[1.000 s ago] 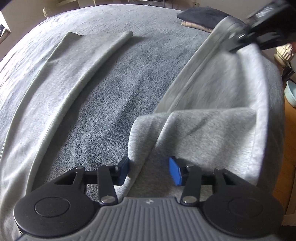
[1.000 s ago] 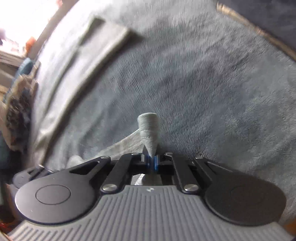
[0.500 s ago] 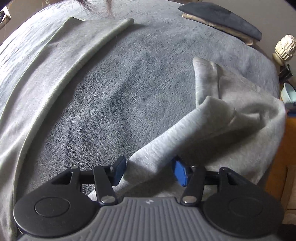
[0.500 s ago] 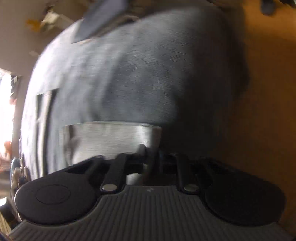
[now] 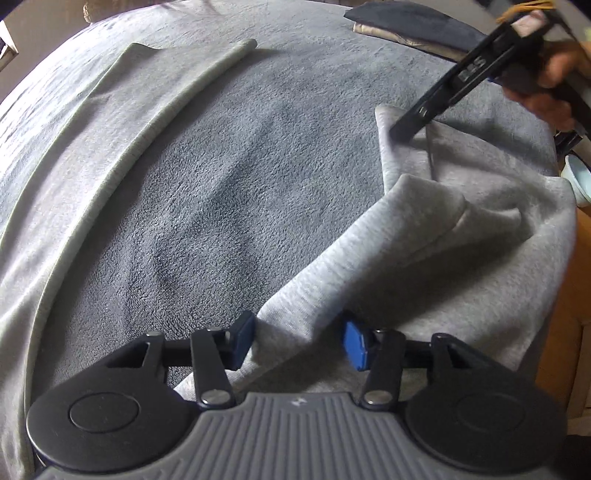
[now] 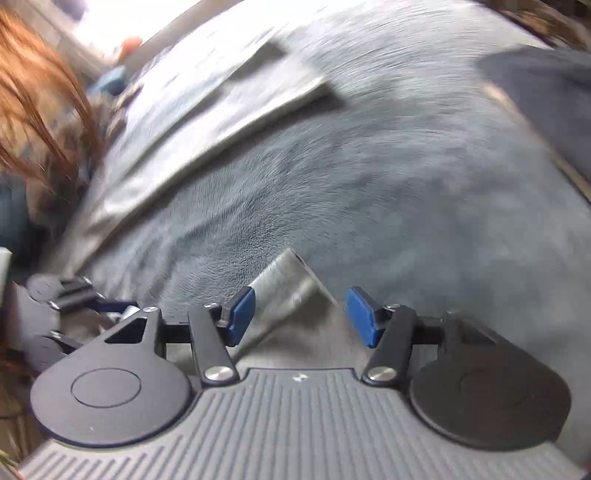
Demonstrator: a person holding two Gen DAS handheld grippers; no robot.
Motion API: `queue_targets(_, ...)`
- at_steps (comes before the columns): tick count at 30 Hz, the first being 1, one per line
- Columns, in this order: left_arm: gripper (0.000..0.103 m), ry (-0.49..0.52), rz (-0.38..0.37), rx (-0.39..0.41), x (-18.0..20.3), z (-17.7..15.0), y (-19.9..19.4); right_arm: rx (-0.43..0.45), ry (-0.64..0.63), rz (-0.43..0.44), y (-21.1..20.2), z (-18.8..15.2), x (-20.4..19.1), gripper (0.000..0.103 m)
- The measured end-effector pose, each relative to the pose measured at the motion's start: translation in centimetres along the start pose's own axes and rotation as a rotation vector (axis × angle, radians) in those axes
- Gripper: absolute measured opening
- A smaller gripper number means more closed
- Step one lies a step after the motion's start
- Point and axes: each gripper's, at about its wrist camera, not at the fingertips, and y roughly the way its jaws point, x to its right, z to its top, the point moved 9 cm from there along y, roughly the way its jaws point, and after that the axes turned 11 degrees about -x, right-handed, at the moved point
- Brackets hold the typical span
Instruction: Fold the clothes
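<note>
A light grey garment [image 5: 461,258] lies crumpled at the right of the blue-grey blanket [image 5: 240,184]; another part of it [image 5: 92,147] stretches flat along the left. My left gripper [image 5: 299,341] is open, its blue pads astride a fold at the garment's near edge. My right gripper [image 6: 301,317] is open over the garment's corner [image 6: 291,280]. In the left wrist view the right gripper [image 5: 406,127] is at the garment's far corner [image 5: 391,122].
Folded dark clothes [image 5: 413,22] lie at the far right of the blanket, also in the right wrist view [image 6: 546,96]. The bed's right edge drops to a wooden floor [image 5: 569,314]. A white bowl [image 5: 578,177] sits beside the bed. The person's hair [image 6: 40,92] shows at left.
My right gripper let go of the garment's end, swung away and came back open onto its far corner. The lifted cloth dropped into a crumpled heap. My left gripper stayed open in place.
</note>
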Motion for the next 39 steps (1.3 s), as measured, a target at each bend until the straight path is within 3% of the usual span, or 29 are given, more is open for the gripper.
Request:
queue_targets(2, 0.036, -0.025, 0.004, 0.009, -0.3, -0.2, -0.1, -0.109, -0.062, 0.011, 2.6, 0.5, -0.3, 0.057)
queue_targets(4, 0.025, -0.058, 0.007, 0.025, -0.7, -0.2, -0.2, -0.132, -0.129, -0.023, 2.8, 0.3, -1.0, 0.051)
queue_targets(6, 0.021, -0.111, 0.005, 0.06, -1.3, 0.1, -1.1, -0.139, -0.194, -0.062, 2.4, 0.0, -1.8, 0.011)
queue_targets(7, 0.02, -0.137, 0.004, 0.077, -1.6, 0.3, -1.5, -0.121, -0.193, -0.067, 1.9, 0.0, -2.0, 0.011)
queue_targets(10, 0.019, -0.211, 0.007, 0.115, -2.7, 0.7, -2.4, 0.004, -0.08, -0.039, -1.4, 0.6, -1.6, 0.01)
queue_targets(14, 0.018, -0.27, 0.009, 0.123, -3.6, 1.3, -1.1, 0.242, 0.184, -0.046, -6.1, 1.2, 2.4, 0.01)
queue_targets(17, 0.018, -0.269, 0.024, 0.123, -3.4, 2.1, 0.6, 0.327, 0.355, -0.042, -7.2, 0.5, 6.2, 0.01)
queue_targets(19, 0.02, -0.271, 0.024, 0.116, -3.3, 2.4, 1.3, 0.349, 0.411, -0.05, -6.4, 0.1, 7.7, 0.01)
queue_targets(20, 0.027, -0.272, 0.018, 0.121, -3.3, 2.4, 1.2, 0.352, 0.434, -0.062, -5.8, 0.0, 8.4, 0.01)
queue_targets(21, 0.042, -0.272, 0.008, 0.126, -3.3, 2.4, 1.0, 0.353, 0.457, -0.075, -5.2, -0.1, 9.1, 0.01)
queue_targets(23, 0.063, -0.279, -0.013, 0.143, -3.6, 2.0, -0.2, 0.341, 0.489, -0.09, -4.0, -0.3, 10.0, 0.011)
queue_targets(27, 0.064, -0.328, -0.007, 0.172, -4.8, -1.5, -3.5, 0.364, 0.557, -0.227, -5.4, -0.8, 11.0, 0.014)
queue_targets(29, 0.065, -0.395, -0.004, 0.157, -5.7, -4.5, -4.9, 0.396, 0.594, -0.243, -7.3, -1.1, 10.8, 0.016)
queue_targets(30, 0.065, -0.432, -0.003, 0.147, -6.2, -6.2, -5.6, 0.406, 0.573, -0.247, -8.2, -1.1, 10.0, 0.016)
queue_targets(33, 0.065, -0.571, 0.003, 0.083, -8.0, -12.4, -6.8, 0.35, 0.321, -0.242, -8.2, -0.1, 3.7, 0.016)
queue_targets(39, 0.059, -0.861, 0.064, -0.088, -11.0, -25.7, -8.2, 0.027, -0.371, -0.013, 3.1, -2.8, -18.1, 0.016)
